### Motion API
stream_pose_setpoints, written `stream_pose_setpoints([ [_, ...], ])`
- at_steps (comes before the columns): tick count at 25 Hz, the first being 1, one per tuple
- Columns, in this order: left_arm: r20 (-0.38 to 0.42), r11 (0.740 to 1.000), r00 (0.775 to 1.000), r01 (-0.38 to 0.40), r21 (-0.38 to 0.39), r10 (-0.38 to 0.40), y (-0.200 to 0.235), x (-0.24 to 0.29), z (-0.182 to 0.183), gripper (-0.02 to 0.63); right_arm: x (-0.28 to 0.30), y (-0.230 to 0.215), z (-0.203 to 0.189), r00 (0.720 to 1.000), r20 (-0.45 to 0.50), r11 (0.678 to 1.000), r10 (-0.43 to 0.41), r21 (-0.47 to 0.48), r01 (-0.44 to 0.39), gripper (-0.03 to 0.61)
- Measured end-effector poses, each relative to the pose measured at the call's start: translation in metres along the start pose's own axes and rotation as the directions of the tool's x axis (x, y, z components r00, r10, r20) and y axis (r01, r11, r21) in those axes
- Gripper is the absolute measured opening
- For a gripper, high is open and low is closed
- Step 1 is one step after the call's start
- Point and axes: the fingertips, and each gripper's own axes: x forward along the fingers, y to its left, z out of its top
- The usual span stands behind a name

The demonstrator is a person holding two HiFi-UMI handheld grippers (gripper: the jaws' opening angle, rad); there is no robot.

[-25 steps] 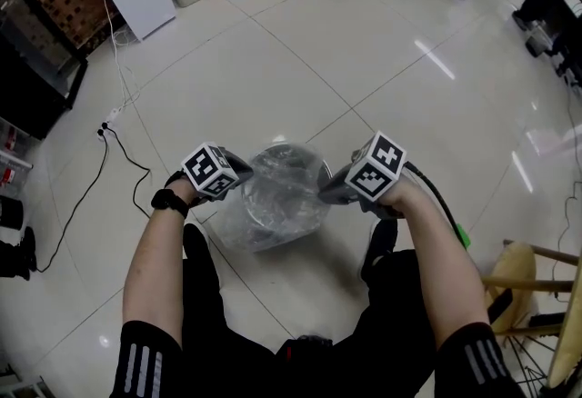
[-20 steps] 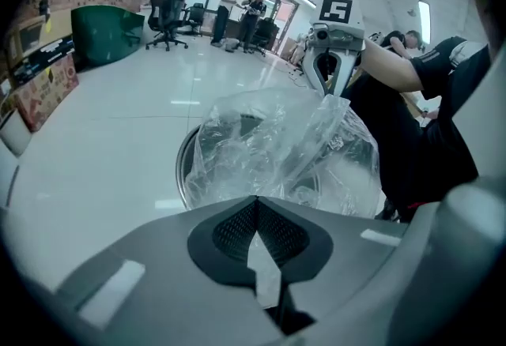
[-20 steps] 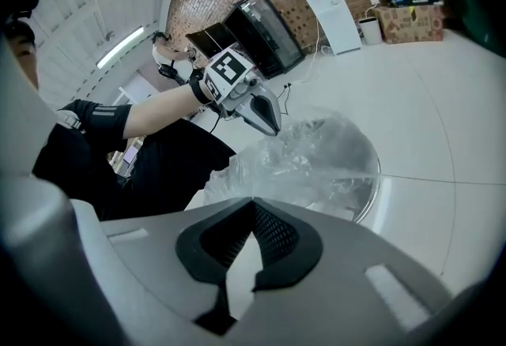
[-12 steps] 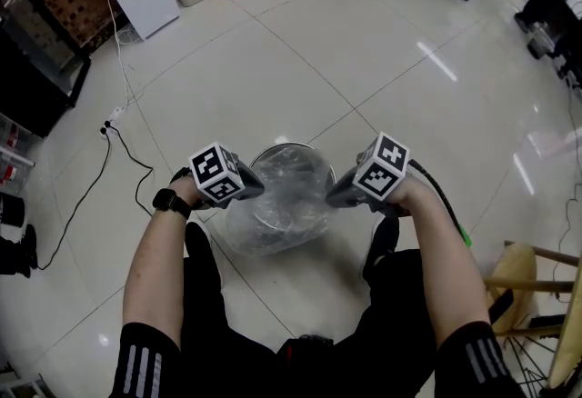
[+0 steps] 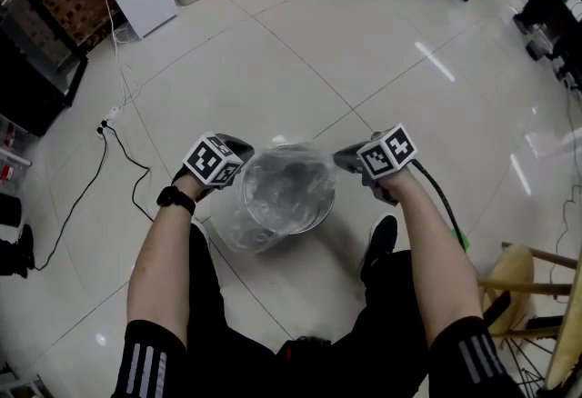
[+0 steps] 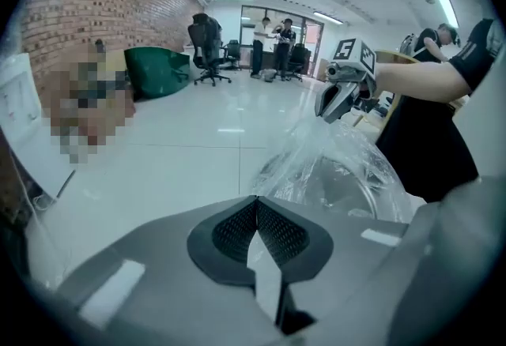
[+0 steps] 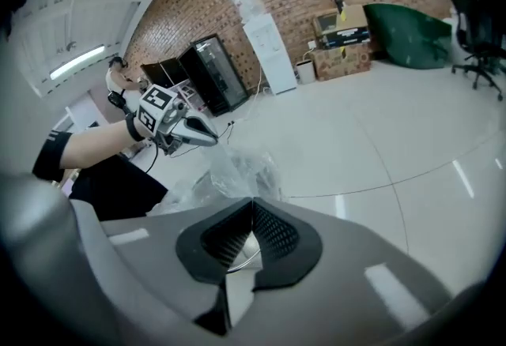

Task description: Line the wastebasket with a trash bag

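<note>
Two-handed stretch of a clear bag (image 5: 277, 192) over the basket (image 5: 320, 198), upright on the floor (image 5: 382, 51) just ahead of a shoe (image 5: 382, 240). Pinching the film on the left side with the left gripper (image 5: 244, 149), clenched tight on the plastic; pinching the opposite side with the right gripper (image 5: 342, 156), likewise clamped on film. Holding both grips above and outside the rim, apart from each other, apparently to pull the mouth wide and lift it clear of the metal edge. Pointing both tools slantwise down and inward toward the basket, probably for a downward tug without losing the thin sheet. Visible through the plastic: the round rim, with loose film draped down the near-left wall and pooled on the floor there. Hard to tell how much already hangs inside. Judging by that, roughly midway: spread across the top, not yet folded evenly round the rim. Next, likely lowering both edges past the rim and pushing slack into the hollow. Worth watching for: slipping of so thin a film out of closed pads, tearing at the pinch points, tipping of a light basket under a lopsided pull.
</note>
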Motion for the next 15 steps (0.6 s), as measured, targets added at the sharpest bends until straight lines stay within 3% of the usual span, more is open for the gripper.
stream_pose_setpoints([
  [4, 0.007, 0.996, 0.996, -0.092, -0.011, 0.092, 0.018, 0.011, 0.003, -0.005, 0.010, -0.023, 0.013, 0.992, 0.043, 0.992, -0.120, -0.033, 0.121, 0.008],
  [8, -0.008, 0.987, 0.988, -0.156, -0.023, 0.156, 0.034, 0.022, 0.000, -0.005, 0.027, -0.040, 0.019, 0.978, 0.028, 0.974, -0.204, -0.096, 0.206, 0.008],
  [15, -0.065, 0.987, 0.988, -0.142, -0.071, 0.137, 0.053, 0.053, -0.016, 0.002, 0.062, -0.077, 0.011, 0.969, -0.060, 0.970, -0.240, -0.067, 0.236, 0.008],
])
